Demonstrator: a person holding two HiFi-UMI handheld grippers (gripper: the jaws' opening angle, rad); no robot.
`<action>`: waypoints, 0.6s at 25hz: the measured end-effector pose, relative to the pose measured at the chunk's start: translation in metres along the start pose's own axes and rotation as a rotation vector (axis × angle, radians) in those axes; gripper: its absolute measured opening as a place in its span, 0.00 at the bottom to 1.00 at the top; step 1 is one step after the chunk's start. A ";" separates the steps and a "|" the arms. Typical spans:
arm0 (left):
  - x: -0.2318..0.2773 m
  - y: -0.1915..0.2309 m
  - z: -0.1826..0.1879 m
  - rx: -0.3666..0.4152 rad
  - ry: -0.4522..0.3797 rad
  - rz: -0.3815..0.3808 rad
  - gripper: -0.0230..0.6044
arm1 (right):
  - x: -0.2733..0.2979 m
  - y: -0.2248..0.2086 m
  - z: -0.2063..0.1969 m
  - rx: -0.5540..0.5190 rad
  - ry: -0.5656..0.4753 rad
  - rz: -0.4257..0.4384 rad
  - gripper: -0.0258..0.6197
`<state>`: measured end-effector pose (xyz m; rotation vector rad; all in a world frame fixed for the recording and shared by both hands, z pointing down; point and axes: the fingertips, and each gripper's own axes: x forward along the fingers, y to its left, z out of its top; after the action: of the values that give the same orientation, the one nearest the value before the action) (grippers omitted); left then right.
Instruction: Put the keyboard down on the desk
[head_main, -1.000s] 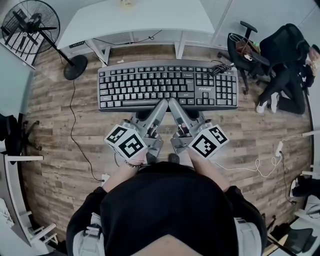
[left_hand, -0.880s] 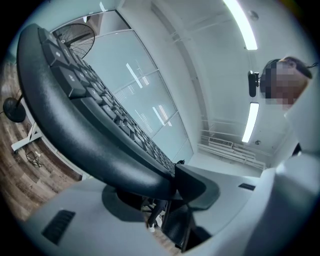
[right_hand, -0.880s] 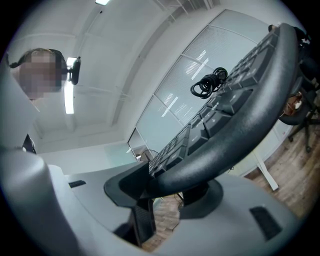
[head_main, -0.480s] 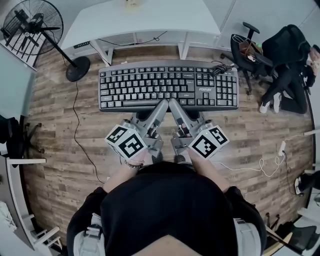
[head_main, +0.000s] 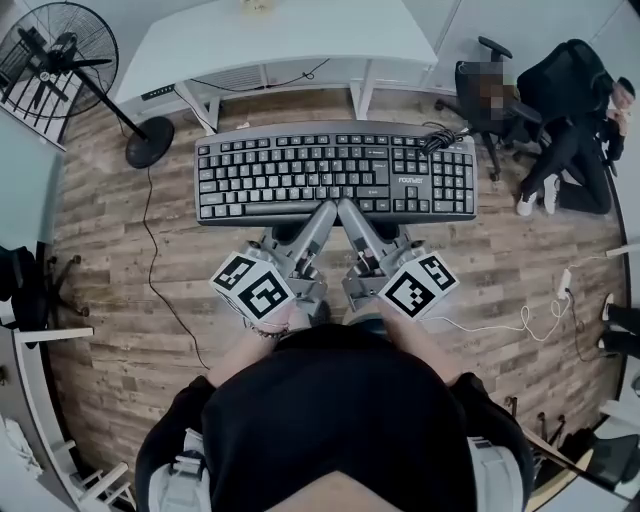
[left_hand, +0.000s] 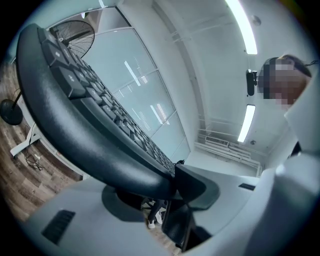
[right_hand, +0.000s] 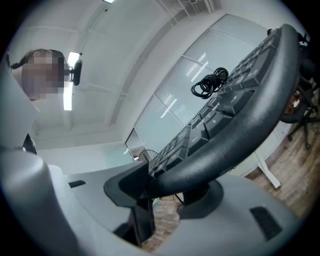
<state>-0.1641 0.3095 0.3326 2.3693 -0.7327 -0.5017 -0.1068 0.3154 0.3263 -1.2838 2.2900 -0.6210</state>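
A black full-size keyboard (head_main: 335, 172) hangs level above the wooden floor, short of the white desk (head_main: 280, 40) at the top of the head view. My left gripper (head_main: 322, 212) is shut on the middle of its near edge, and my right gripper (head_main: 350, 212) is shut on that same edge just beside it. In the left gripper view the keyboard (left_hand: 85, 125) runs up to the left from the jaws, its front lip pinched between them. In the right gripper view the keyboard (right_hand: 235, 125) runs up to the right, with its coiled cable (right_hand: 209, 82) lying on the keys.
A standing fan (head_main: 70, 70) is at the far left beside the desk. An office chair (head_main: 490, 95) and a seated person (head_main: 575, 130) are at the right. Cables (head_main: 520, 325) trail on the floor at the right and left.
The keyboard and both grippers hold the same place in view. The view has shifted slightly, and the person at the right has moved a little.
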 end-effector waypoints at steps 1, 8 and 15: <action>0.000 0.000 0.000 -0.004 0.001 -0.002 0.32 | 0.000 0.000 0.000 -0.001 0.001 -0.004 0.32; 0.001 0.001 -0.001 -0.004 0.002 0.004 0.32 | 0.000 -0.002 0.000 0.003 -0.004 0.001 0.32; 0.001 -0.001 -0.002 0.020 -0.016 0.009 0.33 | -0.001 -0.002 0.001 -0.001 -0.014 0.032 0.32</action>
<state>-0.1623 0.3106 0.3327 2.3816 -0.7580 -0.5120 -0.1047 0.3153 0.3268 -1.2453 2.2955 -0.5980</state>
